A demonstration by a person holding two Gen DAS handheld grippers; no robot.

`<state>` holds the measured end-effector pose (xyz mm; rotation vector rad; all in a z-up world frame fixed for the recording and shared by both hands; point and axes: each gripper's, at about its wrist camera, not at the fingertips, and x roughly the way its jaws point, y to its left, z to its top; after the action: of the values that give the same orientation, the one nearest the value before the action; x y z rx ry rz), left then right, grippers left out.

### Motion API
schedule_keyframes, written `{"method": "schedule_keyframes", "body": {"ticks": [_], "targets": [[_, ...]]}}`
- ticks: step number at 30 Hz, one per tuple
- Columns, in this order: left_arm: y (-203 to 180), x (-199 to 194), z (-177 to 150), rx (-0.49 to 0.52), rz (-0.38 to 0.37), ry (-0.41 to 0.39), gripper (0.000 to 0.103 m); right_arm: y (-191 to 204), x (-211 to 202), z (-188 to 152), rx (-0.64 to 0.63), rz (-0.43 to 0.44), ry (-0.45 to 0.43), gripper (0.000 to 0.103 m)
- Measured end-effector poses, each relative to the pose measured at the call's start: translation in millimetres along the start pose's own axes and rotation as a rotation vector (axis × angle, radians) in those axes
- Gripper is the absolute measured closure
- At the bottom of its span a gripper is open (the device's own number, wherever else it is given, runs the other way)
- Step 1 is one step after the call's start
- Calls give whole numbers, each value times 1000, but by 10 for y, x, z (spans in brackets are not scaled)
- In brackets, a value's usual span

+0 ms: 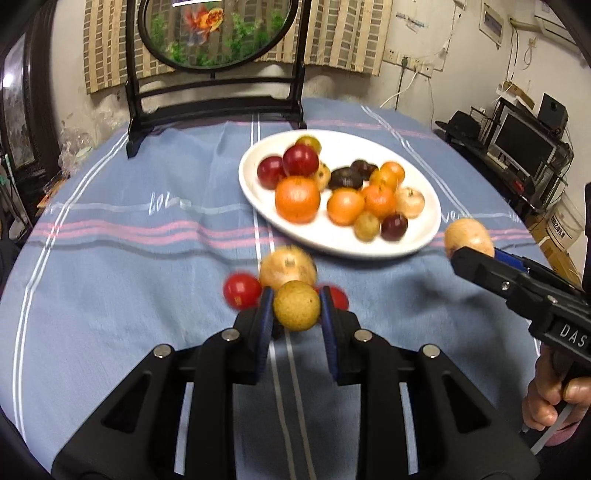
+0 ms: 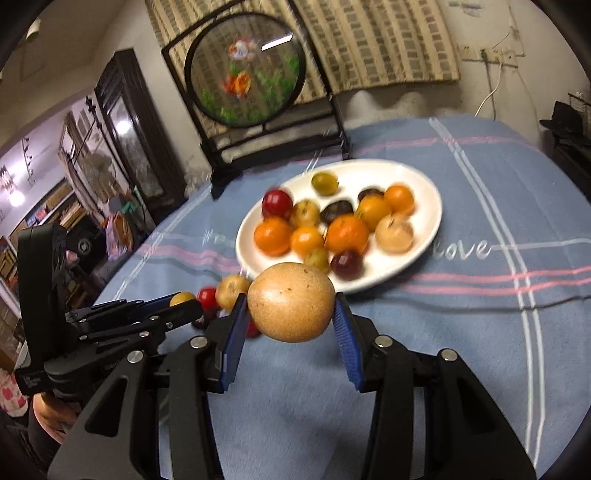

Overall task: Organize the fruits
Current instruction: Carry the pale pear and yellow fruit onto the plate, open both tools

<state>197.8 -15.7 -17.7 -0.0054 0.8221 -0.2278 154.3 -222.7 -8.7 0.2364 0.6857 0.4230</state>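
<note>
Blue cloth-covered round table (image 1: pixel 110 258) with pink and white stripes, cluttered room behind, dark framed round goldfish screen (image 1: pixel 214 33) at the far edge. White oval plate (image 1: pixel 255 192) past table centre, already loaded with oranges, red and dark plums and small yellow fruit.

Left gripper (image 1: pixel 296 306) is clamped on a small round speckled yellow fruit (image 1: pixel 296 305), jaws narrow, held above the cloth short of the plate. Right gripper (image 2: pixel 291 308) holds a larger tan, russet-skinned pear-like fruit (image 2: pixel 291 302), jaws set wider, fruit gripped around its middle, just in front of the plate's near rim.

Loose on the cloth near the left gripper: pale yellow-brown round fruit (image 1: pixel 288 267), a red cherry tomato (image 1: pixel 242 291) to its left, another red one (image 1: pixel 338 297) partly hidden behind the right finger.

Risks, my read:
- both grippers heading for the same plate, likely to clash near the rim
- plate is crowded; dropping a round fruit onto the pile could knock others off the rim and across the cloth
- tan fruit is smooth and held on its curve, could squirt out if the grip loosens
- frames are motion-blurred, so things are moving fast; overshoot plausible

Both held fruits look firm, unbruised, matte skin with fine brown speckling
</note>
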Motion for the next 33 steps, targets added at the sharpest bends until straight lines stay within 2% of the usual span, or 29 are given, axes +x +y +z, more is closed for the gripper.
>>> {"method": "schedule_keyframes", "body": {"ticks": [4,9,13,21,22,23,24,25,29,33], "targets": [[-40,31,368,41,4,-56,78,-107,31,267,13,-52,-78,57],[-199,305,928,55,-70,-88,78,-257,307,541,1,-120,-114,57],[-393,672,1174,118,-52,-78,78,-401,615,608,-18,-163,-78,57],[-416,1090,1277,114,-39,-16,75,-466,783,608,-50,-143,-19,55],[-419,1094,1269,113,-32,-14,54,-463,794,606,-54,-137,-13,51],[-417,1081,1271,105,-24,-18,27,-457,791,600,-55,-135,-13,49],[-407,1030,1273,93,-19,-40,20,-453,771,595,-56,-143,-16,46],[-402,989,1276,86,-15,-54,14,-454,751,597,-58,-144,-25,42],[-345,701,1234,104,-21,-74,10,-418,573,639,-63,-138,-66,41],[-157,321,1033,117,31,-115,7,-234,324,607,-72,-96,-95,41]]}}
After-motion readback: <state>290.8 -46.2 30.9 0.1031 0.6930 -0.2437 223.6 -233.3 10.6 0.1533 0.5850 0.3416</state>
